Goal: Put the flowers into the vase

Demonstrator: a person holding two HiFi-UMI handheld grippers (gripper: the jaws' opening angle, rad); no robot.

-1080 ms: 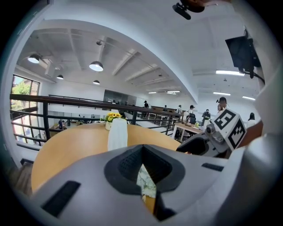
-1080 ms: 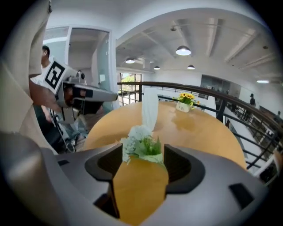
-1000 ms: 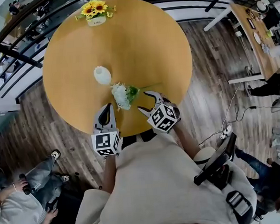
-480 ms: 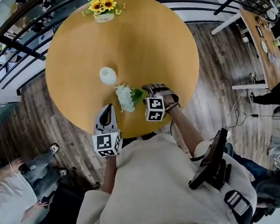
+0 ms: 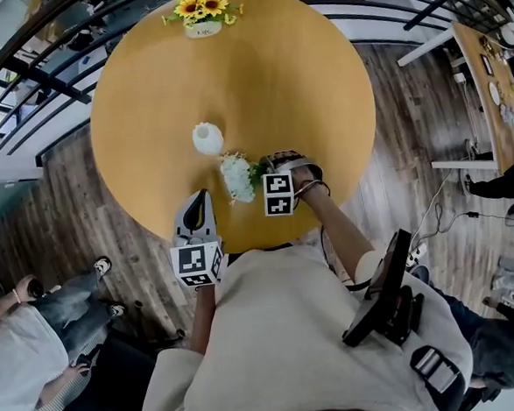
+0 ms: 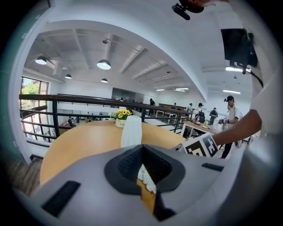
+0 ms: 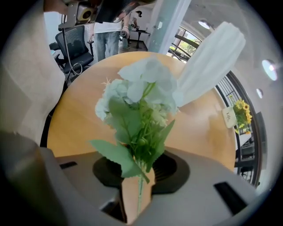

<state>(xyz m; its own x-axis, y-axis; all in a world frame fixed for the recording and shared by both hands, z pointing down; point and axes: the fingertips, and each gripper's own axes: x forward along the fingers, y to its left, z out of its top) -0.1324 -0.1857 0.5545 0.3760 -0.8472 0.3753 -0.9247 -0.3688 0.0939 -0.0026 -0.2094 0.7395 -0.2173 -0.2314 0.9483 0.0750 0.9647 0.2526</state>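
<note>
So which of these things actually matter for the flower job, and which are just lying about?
For the job:
white flowers
white vase
right hand-held gripper, whose jaws have just been closing around the stem and are not yet pressing it

Just lying about:
sunflower pot
side table
office chair

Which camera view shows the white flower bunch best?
The right gripper view: the white flower bunch fills its centre, with blooms, leaves and stem visible. The head view shows it only as a small white cluster lying near the vase. The left gripper view catches just a sliver of petals.
</note>
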